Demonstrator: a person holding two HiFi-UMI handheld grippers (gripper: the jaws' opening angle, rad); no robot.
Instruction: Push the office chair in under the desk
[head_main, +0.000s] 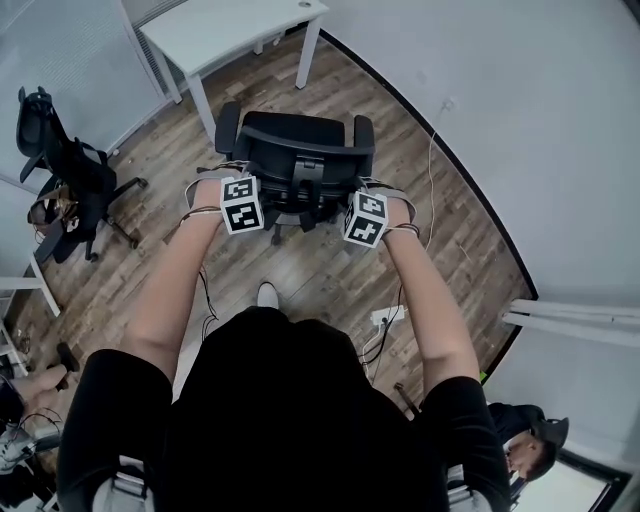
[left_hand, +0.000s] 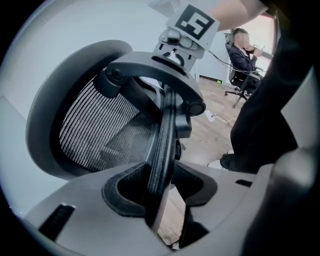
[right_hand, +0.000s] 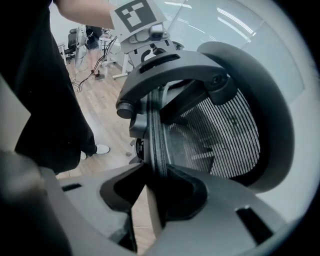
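A person's black top (head_main: 280, 420) fills the bottom of the head view, and two bare arms reach out from it to the black office chair with a mesh back (head_main: 300, 155). The chair stands on a brown wooden floor (head_main: 330, 270), with its back turned to the person.

The left gripper (left_hand: 162, 185) is at the left side of the chair's back. Its two jaws are closed on the thin black edge of the back, one on each side of it. The jaws stay a bit apart because the edge sits between them. The right gripper (right_hand: 155, 190) is at the right side of the chair's back. It pinches the edge there in the same way. A cube with black and white squares sits on top of each gripper, just behind the chair.

A white desk with white legs (head_main: 230, 30) stands past the chair, on the side away from the person. The chair is near the desk but apart from it, and its seat is not under the desk yet.

A white shoe (head_main: 267, 294) shows on the floor behind the chair. A white plug strip (head_main: 385, 318) lies behind the chair and to its right. Another black chair with things piled on it (head_main: 60, 170) stands far to the left of the chair
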